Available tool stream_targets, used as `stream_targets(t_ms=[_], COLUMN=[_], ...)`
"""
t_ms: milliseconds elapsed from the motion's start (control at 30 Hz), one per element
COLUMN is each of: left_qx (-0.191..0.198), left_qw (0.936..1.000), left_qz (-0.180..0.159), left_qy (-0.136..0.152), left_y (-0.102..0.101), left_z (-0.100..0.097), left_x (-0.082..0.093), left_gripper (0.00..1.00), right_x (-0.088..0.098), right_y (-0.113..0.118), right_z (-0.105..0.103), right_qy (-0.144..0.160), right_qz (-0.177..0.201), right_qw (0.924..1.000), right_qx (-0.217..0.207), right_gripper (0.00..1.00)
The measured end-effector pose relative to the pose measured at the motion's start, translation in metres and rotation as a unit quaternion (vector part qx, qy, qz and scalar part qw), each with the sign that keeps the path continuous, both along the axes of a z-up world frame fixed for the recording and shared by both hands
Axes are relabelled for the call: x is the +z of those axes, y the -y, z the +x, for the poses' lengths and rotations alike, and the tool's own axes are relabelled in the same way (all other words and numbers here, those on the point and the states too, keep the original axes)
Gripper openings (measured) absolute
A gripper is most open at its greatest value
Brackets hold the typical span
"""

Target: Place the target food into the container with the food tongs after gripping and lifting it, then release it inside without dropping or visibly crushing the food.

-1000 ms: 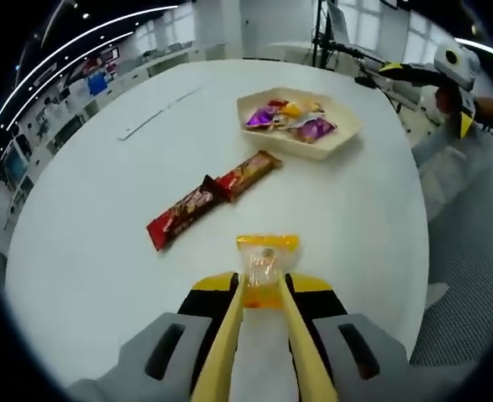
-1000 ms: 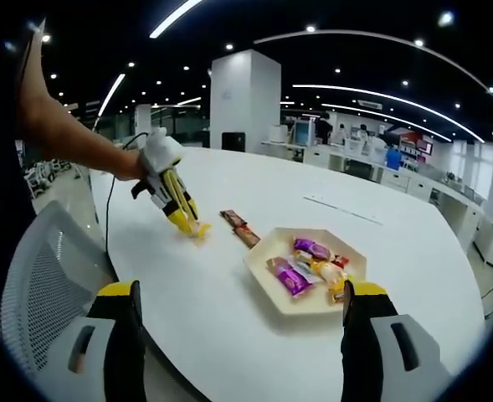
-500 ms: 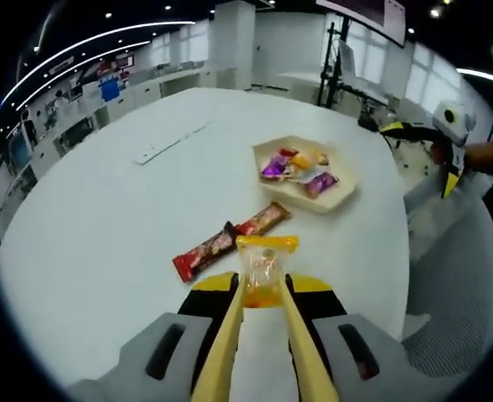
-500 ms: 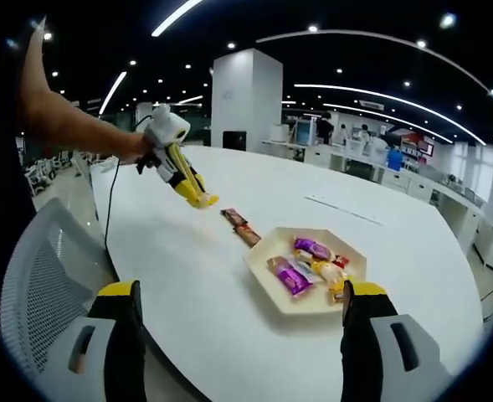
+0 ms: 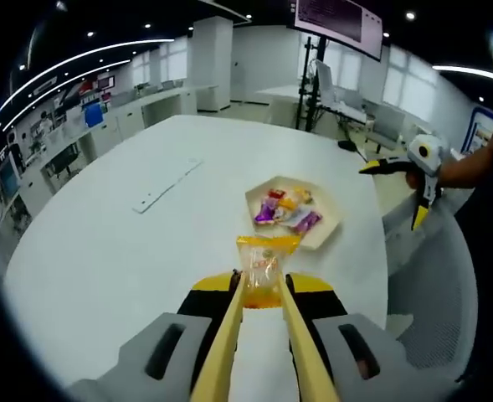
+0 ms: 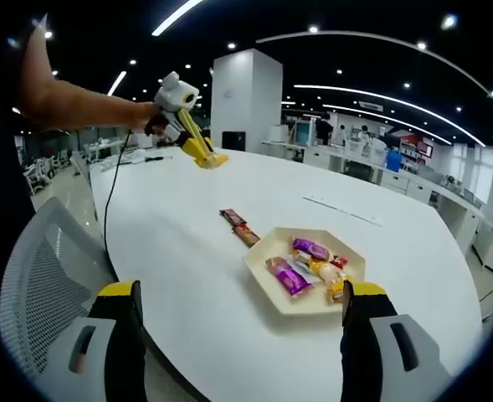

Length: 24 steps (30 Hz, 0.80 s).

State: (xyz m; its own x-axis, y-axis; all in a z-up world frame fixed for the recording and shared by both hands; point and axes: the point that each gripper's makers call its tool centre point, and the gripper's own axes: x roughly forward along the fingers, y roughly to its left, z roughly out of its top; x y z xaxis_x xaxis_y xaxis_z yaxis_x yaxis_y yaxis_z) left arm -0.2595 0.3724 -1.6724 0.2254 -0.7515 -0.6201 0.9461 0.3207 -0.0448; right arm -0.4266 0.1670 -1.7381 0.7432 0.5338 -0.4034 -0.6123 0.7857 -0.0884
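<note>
A yellow-topped snack packet is clamped between the long yellow fingers of the left gripper and held in the air above the white counter, short of the hexagonal tray of wrapped snacks, while the right gripper, fingers wide apart, is held off the counter's near edge.

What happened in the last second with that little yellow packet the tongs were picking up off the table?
The left gripper, shut on the small yellow-topped clear snack packet, has lifted it from the white round table to well above it. The hexagonal beige tray of wrapped sweets and the two red-brown snack bars stayed put. The right gripper stayed open, low at the table's edge.
</note>
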Motion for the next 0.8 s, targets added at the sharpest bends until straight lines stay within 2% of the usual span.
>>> stream_targets(t_ms=[100, 233, 267, 333, 800], left_qx=[-0.007, -0.006, -0.005, -0.012, -0.017], left_qw=[0.9999, 0.9998, 0.9997, 0.9994, 0.9991], left_qz=[0.002, 0.010, 0.013, 0.021, 0.025], left_qy=[0.009, 0.016, 0.019, 0.025, 0.029], left_y=[-0.001, -0.002, 0.002, 0.000, 0.007], left_z=[0.006, 0.012, 0.006, 0.011, 0.011], left_x=[0.018, 0.025, 0.028, 0.024, 0.021], left_gripper=[0.19, 0.19, 0.18, 0.18, 0.19], right_x=[0.000, 0.001, 0.001, 0.001, 0.002], right_y=[0.000, -0.001, -0.001, 0.000, 0.001], right_z=[0.000, 0.000, 0.000, 0.000, 0.001], right_qy=[0.001, 0.001, 0.001, 0.002, 0.004], right_qz=[0.000, 0.001, 0.001, 0.001, 0.002], right_qw=[1.0000, 1.0000, 1.0000, 1.0000, 1.0000], right_qx=[0.001, 0.001, 0.001, -0.001, -0.003], right_gripper=[0.98, 0.97, 0.97, 0.97, 0.97])
